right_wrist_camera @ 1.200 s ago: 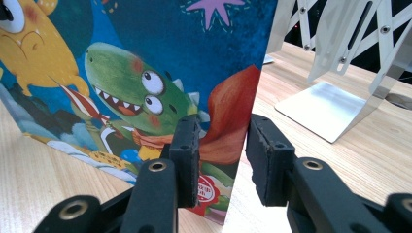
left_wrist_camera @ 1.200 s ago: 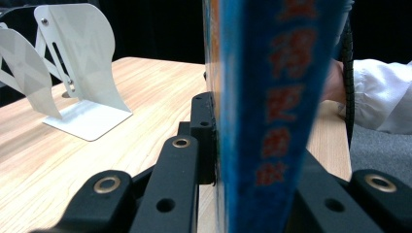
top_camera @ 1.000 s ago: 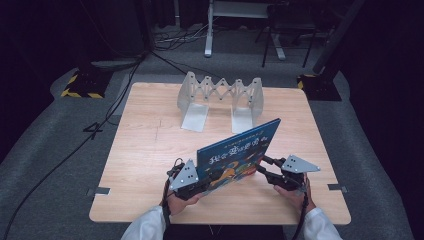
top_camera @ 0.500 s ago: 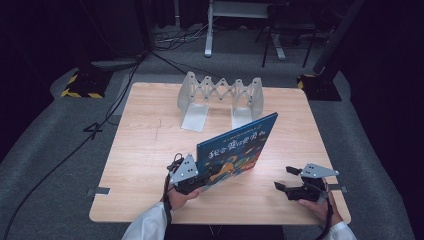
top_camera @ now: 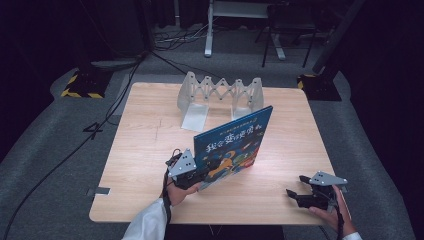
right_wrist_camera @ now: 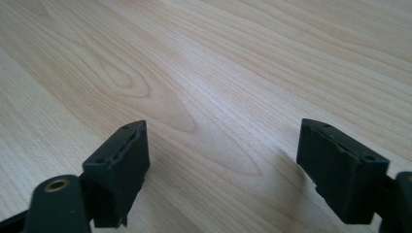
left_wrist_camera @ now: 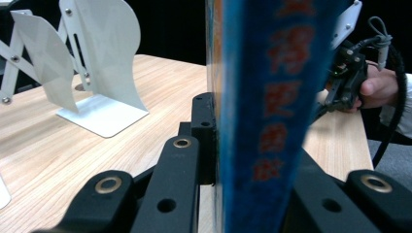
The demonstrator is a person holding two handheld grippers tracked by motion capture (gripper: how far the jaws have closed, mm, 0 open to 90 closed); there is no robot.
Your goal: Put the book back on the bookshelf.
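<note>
White accordion book rack [top_camera: 220, 97] (unfolded) stands on wooden table [top_camera: 145, 150].

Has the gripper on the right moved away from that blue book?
Yes. The right gripper let go of the blue book and pulled back toward the table's near right corner, jaws open. The left gripper holds the book alone.

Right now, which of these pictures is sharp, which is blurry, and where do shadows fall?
In the left gripper view the blue book sits so close that its lettering blurs, while the white rack behind stays crisp. In the right gripper view the table grain is sharp, with soft shadows beside the open jaws. In the high view the table is lit and the surroundings are dark.
</note>
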